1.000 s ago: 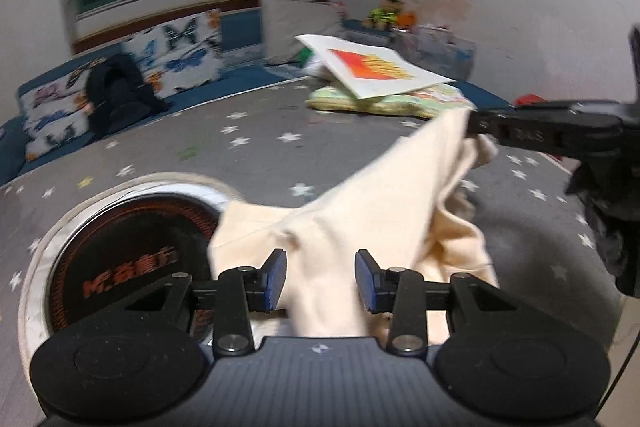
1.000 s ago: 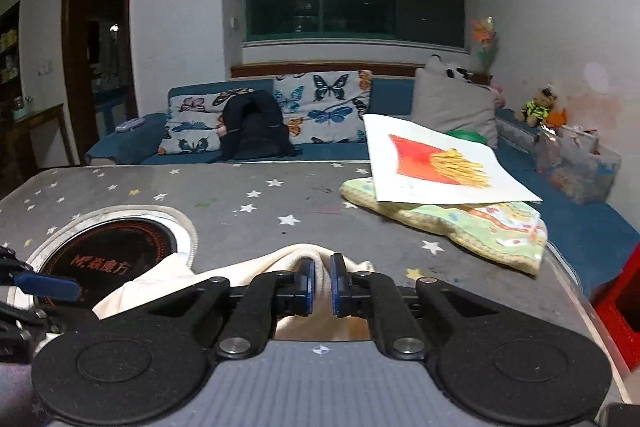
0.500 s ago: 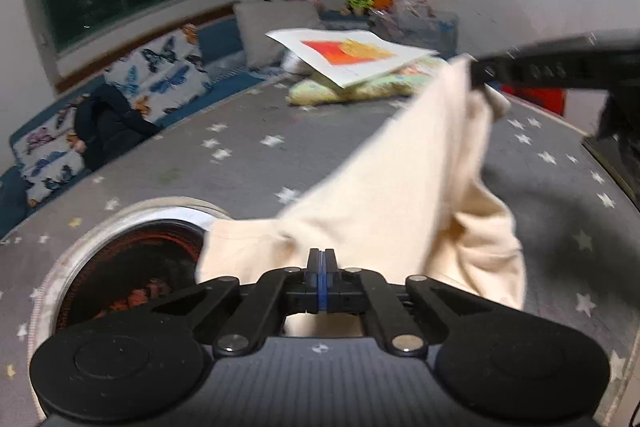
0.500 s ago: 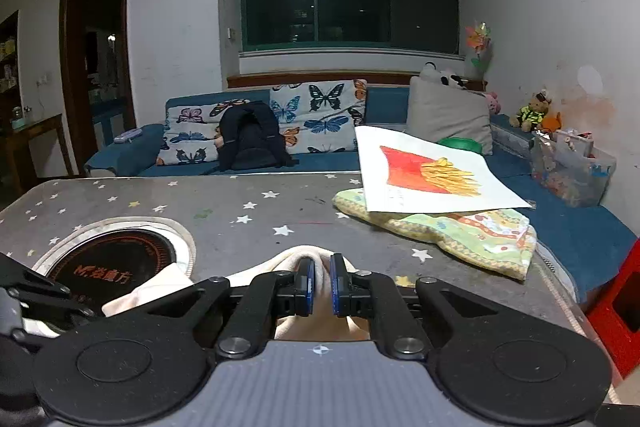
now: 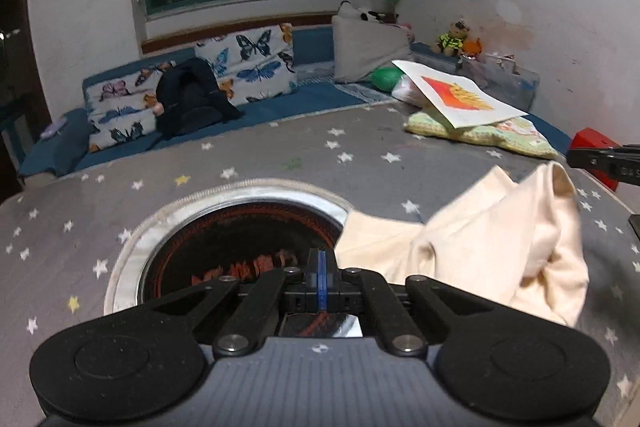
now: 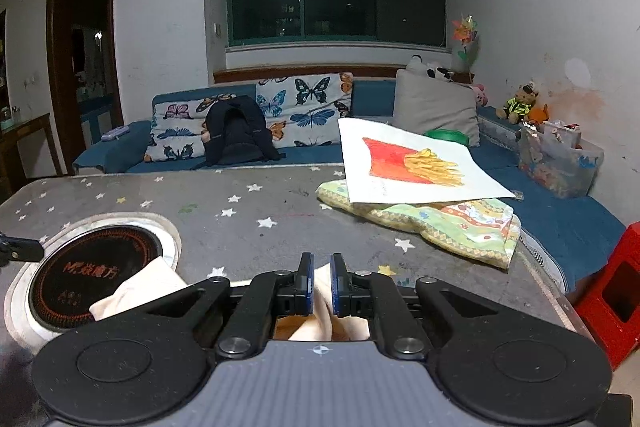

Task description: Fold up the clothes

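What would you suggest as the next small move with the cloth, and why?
Probably open the left gripper and take a corner of the cream cloth. Its jaws are shut with no fabric visibly between them, over the round burner, while the cloth lies bunched to its right. The right gripper pinches one fold, so a second hold seems needed to spread it flat on the table.

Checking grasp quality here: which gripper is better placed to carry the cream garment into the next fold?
Right gripper: cream garment sits between its pads. Left gripper is shut with no cloth visible.
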`<action>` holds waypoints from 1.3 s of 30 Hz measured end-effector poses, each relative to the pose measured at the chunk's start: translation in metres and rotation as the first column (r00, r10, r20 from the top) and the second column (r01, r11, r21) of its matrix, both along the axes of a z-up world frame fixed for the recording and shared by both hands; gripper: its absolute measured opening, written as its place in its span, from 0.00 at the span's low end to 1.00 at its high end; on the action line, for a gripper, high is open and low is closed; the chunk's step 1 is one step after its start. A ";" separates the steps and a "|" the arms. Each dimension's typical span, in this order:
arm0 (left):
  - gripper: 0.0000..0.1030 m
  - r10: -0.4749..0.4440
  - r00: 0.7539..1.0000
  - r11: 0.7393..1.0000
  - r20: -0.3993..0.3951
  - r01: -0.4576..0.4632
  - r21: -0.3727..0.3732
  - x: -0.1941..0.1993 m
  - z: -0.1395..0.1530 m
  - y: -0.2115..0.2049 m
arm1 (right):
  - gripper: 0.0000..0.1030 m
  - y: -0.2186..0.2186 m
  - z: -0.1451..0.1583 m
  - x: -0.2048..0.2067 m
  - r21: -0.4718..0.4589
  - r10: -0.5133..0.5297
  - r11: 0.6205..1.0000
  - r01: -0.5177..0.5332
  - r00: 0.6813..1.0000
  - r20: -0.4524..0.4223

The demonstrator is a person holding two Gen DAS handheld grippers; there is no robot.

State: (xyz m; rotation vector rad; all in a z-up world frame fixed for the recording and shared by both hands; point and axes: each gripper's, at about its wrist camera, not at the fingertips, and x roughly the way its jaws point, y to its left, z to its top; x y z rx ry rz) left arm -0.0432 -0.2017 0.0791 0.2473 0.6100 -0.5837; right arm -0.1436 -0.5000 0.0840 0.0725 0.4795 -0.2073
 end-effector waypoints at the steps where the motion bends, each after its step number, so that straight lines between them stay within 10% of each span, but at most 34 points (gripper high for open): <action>1: 0.01 -0.017 1.000 1.000 -0.003 0.017 0.000 -0.004 0.000 -0.001 | 0.09 0.001 -0.001 0.000 0.003 0.006 1.000 -0.006 1.000 -0.008; 10: 0.37 -0.213 0.977 0.976 0.026 0.212 0.051 -0.047 -0.007 -0.044 | 0.16 0.008 -0.018 0.003 0.052 0.027 0.998 -0.023 0.996 -0.082; 16: 0.44 -0.311 0.950 0.945 0.022 0.306 0.119 -0.056 -0.024 -0.086 | 0.28 0.008 -0.025 0.003 0.050 0.034 0.998 -0.028 0.992 -0.118; 19: 0.43 -0.317 0.948 0.936 0.015 0.310 0.166 -0.053 -0.037 -0.105 | 0.32 0.008 -0.026 0.003 0.056 0.035 0.998 -0.028 0.992 -0.125; 23: 0.09 -0.307 0.952 0.937 -0.019 0.306 0.171 -0.043 -0.047 -0.116 | 0.34 0.008 -0.028 0.004 0.053 0.044 0.998 -0.037 0.990 -0.135; 26: 0.02 -0.290 0.956 0.944 -0.031 0.292 0.157 -0.037 -0.049 -0.115 | 0.36 0.008 -0.030 0.004 0.051 0.047 0.998 -0.041 0.989 -0.139; 39: 0.03 -0.230 0.973 0.972 0.016 0.229 0.051 -0.019 -0.017 -0.078 | 0.38 0.004 -0.034 0.003 0.050 0.048 0.998 -0.041 0.988 -0.145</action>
